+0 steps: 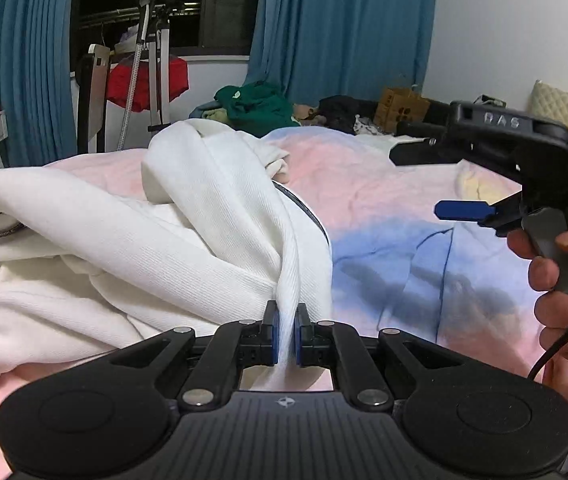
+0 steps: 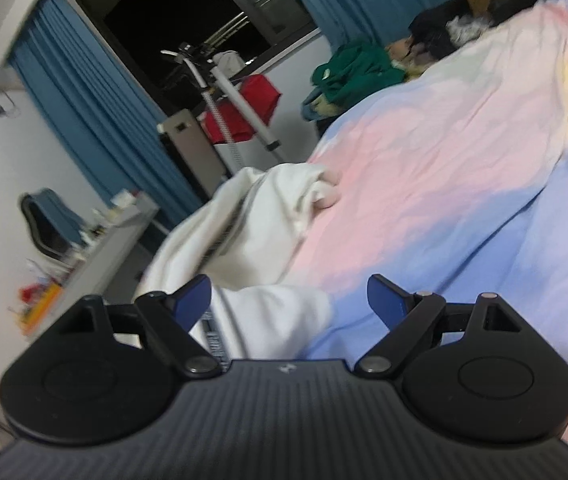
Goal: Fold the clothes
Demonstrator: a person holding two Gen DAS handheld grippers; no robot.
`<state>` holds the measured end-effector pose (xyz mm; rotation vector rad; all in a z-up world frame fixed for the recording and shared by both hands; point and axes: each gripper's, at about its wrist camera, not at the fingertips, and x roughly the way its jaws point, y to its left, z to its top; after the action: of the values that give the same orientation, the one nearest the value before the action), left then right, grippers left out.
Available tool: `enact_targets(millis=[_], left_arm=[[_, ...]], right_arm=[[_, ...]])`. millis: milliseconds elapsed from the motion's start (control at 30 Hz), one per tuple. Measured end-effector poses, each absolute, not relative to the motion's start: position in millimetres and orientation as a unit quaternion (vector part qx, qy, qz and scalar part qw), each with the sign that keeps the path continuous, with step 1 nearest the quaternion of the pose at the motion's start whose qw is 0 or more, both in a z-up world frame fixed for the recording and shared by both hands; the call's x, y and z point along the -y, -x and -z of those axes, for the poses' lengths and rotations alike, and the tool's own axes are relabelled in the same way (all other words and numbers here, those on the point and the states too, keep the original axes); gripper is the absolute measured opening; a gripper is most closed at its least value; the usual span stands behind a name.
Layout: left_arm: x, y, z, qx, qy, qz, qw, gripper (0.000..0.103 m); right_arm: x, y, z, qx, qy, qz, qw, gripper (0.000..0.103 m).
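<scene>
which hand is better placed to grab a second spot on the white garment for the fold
Right. Its fingers are open and empty just above the white ribbed-knit garment, while the left gripper is already clamped on a bunched fold of it.

White garment (image 1: 131, 240) — thick ribbed knit w/ an elastic cuff at lower left and a dark printed tape strip along one edge. Lies crumpled on the bed (image 1: 384, 208), over its pink/blue cover, mostly on the left side. One fold is bunched into a tight twisted rope and lifted off the heap — pinched at its end, rest draping back in loose layers. Right wrist view: same garment (image 2: 251, 224) sprawled near the bed's edge, one part just under the camera.
</scene>
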<state>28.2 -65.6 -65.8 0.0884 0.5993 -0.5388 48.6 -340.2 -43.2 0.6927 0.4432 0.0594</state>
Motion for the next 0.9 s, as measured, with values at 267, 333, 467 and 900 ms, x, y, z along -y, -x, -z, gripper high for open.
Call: enact_targets(millis=[267, 333, 467, 900], left_arm=[[67.1, -45.8, 76.9, -0.3, 0.001, 0.273, 0.914, 0.008], [66.1, -51.3, 81.1, -0.309, 0.013, 0.276, 0.91, 0.008], [59.6, -64.3, 87.1, -0.325, 0.045, 0.282, 0.902, 0.008], [53.0, -99.9, 106.6, -0.34, 0.073, 0.317, 0.882, 0.008]], right_arm=[[333.0, -112.0, 27.6, -0.24, -0.381, -0.091, 0.888, 0.07], [330.3, -140.7, 23.7, -0.246, -0.381, -0.101, 0.886, 0.064], [323.7, -216.9, 18.8, -0.262, -0.374, -0.114, 0.882, 0.046], [262.3, -408.2, 40.8, -0.345, -0.21, -0.07, 0.912, 0.028]])
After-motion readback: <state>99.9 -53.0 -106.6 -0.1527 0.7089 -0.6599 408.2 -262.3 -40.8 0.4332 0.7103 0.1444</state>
